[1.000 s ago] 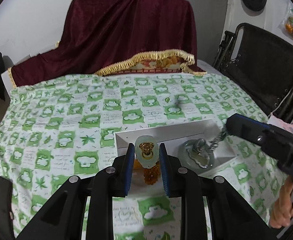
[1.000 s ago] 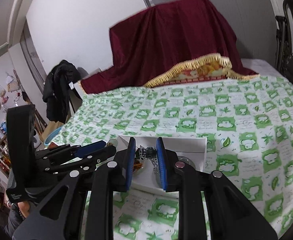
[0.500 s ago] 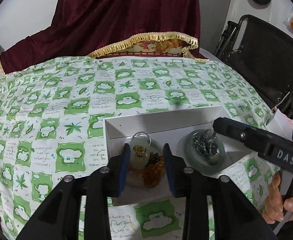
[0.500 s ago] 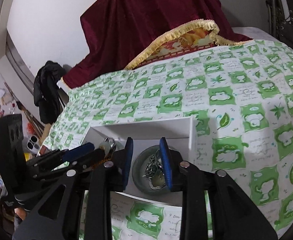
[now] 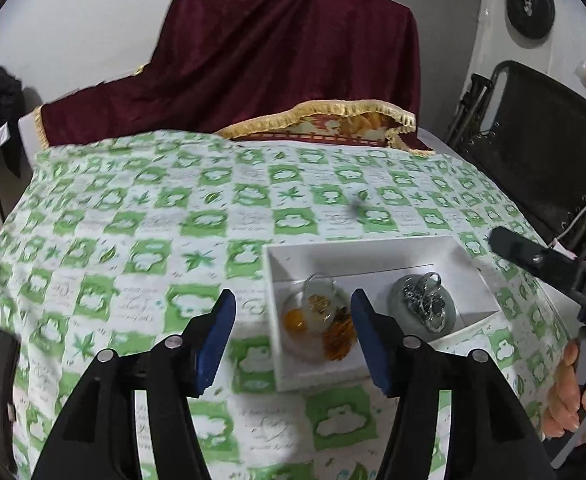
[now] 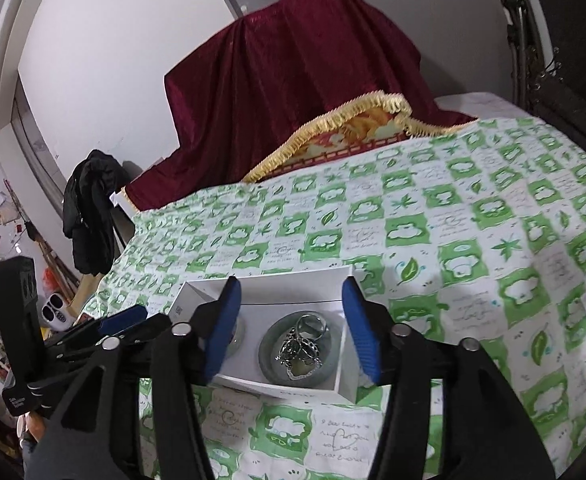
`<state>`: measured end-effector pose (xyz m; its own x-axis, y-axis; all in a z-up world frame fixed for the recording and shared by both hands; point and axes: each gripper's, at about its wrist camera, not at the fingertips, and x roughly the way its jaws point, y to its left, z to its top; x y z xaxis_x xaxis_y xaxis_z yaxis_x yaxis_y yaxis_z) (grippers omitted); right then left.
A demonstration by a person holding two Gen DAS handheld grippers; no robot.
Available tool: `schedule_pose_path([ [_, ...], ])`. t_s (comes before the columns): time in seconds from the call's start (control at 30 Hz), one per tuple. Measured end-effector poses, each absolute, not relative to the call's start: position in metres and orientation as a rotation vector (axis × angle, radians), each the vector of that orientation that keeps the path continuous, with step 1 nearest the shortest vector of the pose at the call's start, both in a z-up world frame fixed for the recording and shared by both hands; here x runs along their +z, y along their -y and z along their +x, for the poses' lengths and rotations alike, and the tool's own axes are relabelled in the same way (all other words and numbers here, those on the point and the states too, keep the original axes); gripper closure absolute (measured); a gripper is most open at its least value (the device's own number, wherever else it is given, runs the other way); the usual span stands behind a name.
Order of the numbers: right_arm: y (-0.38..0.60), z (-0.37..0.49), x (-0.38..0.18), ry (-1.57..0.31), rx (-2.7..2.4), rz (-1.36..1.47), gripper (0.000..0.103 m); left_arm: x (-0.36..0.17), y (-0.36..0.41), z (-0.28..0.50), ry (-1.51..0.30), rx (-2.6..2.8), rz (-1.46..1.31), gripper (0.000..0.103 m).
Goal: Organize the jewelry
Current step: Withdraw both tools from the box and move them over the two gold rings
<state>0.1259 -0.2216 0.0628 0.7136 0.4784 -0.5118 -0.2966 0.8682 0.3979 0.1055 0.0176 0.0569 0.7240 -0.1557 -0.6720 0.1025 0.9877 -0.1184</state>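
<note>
Both tools hang over a white box (image 5: 377,256) on the green-and-white tablecloth (image 5: 141,220), and neither grips anything. The left gripper (image 5: 293,340) is spread wide; beyond it, in the box's left half, lies a pale pendant (image 5: 317,312) with amber beads (image 5: 339,338). The right gripper (image 6: 289,330) is likewise released above a green bangle (image 6: 269,346) ringing 1 heap of silver chain (image 6: 301,346).

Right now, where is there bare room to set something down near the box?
The green-checked tablecloth lies bare left of the white box and behind it, up to the maroon drape. Inside, the pale bangle and green bangle with chain crowd the floor.
</note>
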Motion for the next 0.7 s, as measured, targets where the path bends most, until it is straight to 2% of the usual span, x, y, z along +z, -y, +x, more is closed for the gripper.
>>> schedule_pose_path([
  [0.07, 0.225, 0.121, 0.064, -0.634, 0.427, 0.303, 0.044, 0.056, -0.024, 0.099, -0.746, -0.125, -0.086, 0.042],
  [0.13, 0.230, 0.112, 0.065, -0.616, 0.407, 0.305, 0.035, 0.054, -0.028, 0.092, -0.745, -0.114, -0.093, 0.038],
  [0.2, 0.234, 0.103, 0.063, -0.600, 0.384, 0.300, 0.032, 0.051, -0.031, 0.080, -0.743, -0.105, -0.105, 0.029],
  [0.33, 0.240, 0.085, 0.058, -0.593, 0.376, 0.306, 0.024, 0.045, -0.027, 0.060, -0.747, -0.099, -0.081, 0.023],
  [0.5, 0.245, 0.066, 0.049, -0.603, 0.364, 0.316, 0.021, 0.036, -0.016, 0.036, -0.767, -0.097, -0.034, 0.015],
  [0.7, 0.249, 0.046, 0.038, -0.626, 0.356, 0.310, 0.019, 0.024, -0.008, 0.020, -0.802, -0.085, 0.014, 0.011],
])
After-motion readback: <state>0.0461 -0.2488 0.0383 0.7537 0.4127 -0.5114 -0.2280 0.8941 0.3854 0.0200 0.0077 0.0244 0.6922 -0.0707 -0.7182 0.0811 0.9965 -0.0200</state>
